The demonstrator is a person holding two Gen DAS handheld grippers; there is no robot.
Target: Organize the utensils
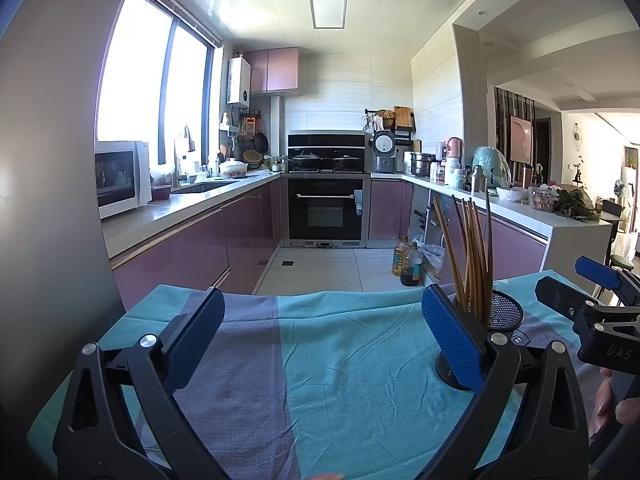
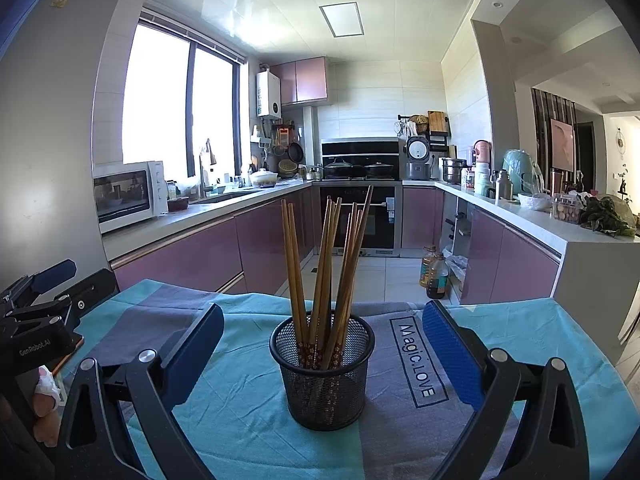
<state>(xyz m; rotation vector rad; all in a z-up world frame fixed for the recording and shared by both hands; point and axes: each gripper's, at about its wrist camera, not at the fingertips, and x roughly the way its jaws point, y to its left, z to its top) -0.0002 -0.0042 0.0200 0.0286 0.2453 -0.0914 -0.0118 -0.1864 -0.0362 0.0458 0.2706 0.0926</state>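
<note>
Left wrist view: the left gripper (image 1: pixel 324 332) fills the lower frame, jaws wide apart with nothing between them, over a teal and grey cloth (image 1: pixel 352 352). At right of centre a black mesh cup (image 1: pixel 500 316) stands on the cloth, partly hidden behind the right-hand finger, with chopsticks (image 1: pixel 468 252) fanning up from it. The right gripper (image 1: pixel 576 292) shows at the right edge.

Right wrist view: the right gripper (image 2: pixel 324 348) also has its jaws spread and empty. The cup (image 2: pixel 322 376) stands upright at frame centre, between the fingers but apart from both. All the chopsticks (image 2: pixel 320 264) in view stand in it, tips down. The left gripper (image 2: pixel 44 292) sits at the left edge.

No loose utensils lie on the visible cloth, so the sorting looks finished or nearly so; anything left is outside both frames.
</note>
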